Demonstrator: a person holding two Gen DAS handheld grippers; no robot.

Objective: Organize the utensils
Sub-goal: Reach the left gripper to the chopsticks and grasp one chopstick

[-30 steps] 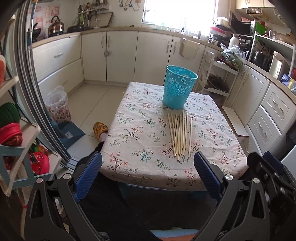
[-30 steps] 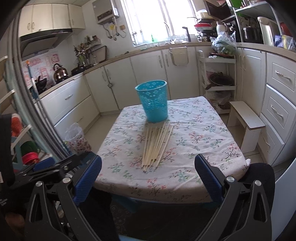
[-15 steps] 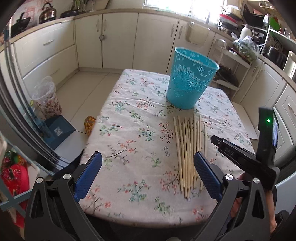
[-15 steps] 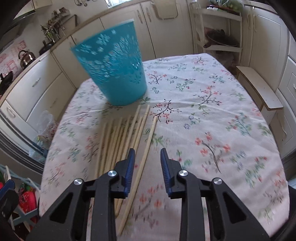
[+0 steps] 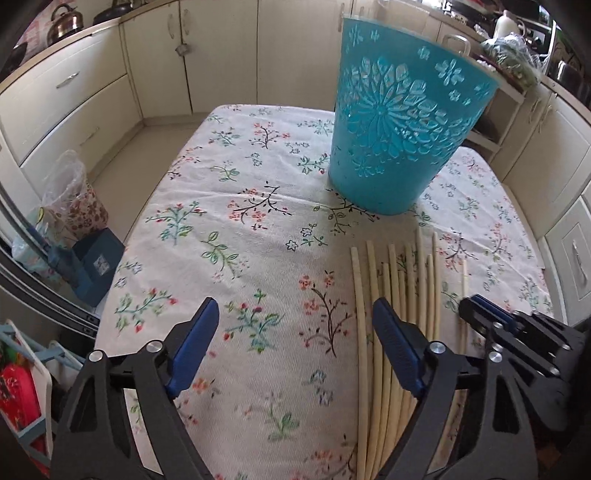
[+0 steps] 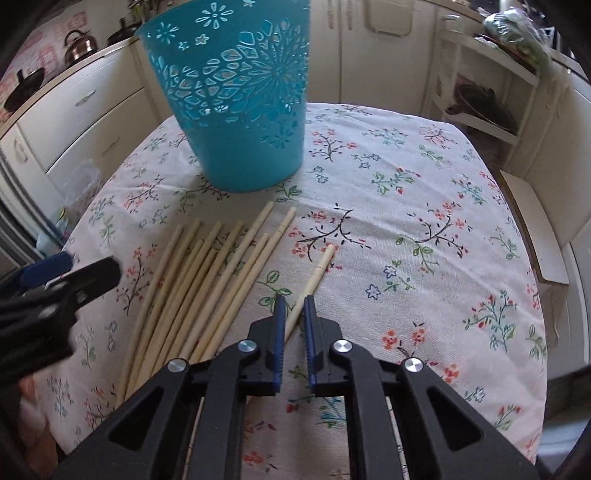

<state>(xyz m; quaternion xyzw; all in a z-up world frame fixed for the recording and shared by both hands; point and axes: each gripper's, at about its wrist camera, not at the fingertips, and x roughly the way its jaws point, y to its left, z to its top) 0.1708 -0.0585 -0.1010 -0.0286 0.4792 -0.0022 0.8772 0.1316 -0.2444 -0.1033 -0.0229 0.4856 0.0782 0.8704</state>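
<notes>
A single chopstick (image 6: 312,280) is pinched between the nearly closed jaws of the right gripper (image 6: 294,306), which have just been closing on it, its far end lying apart from the bundle on a table covered by a floral tablecloth (image 6: 424,206). The left gripper (image 5: 295,321) is held wide, its jaws having just narrowed a little, with only bare cloth between them and its right finger over the near ends of the chopstick bundle (image 5: 402,280). The pale sticks are spread side by side, pointing toward a perforated turquoise bin (image 5: 399,125) standing upright just beyond them. Around the table, cream kitchen cabinets (image 5: 147,70) and a tiled floor are seen. A kettle (image 5: 66,18) on the counter appears in both views; a blue box (image 5: 98,266) and a plastic bag on the floor are shown clearly only by the left view, a white shelf rack (image 6: 480,92) and a low stool only by the right.
</notes>
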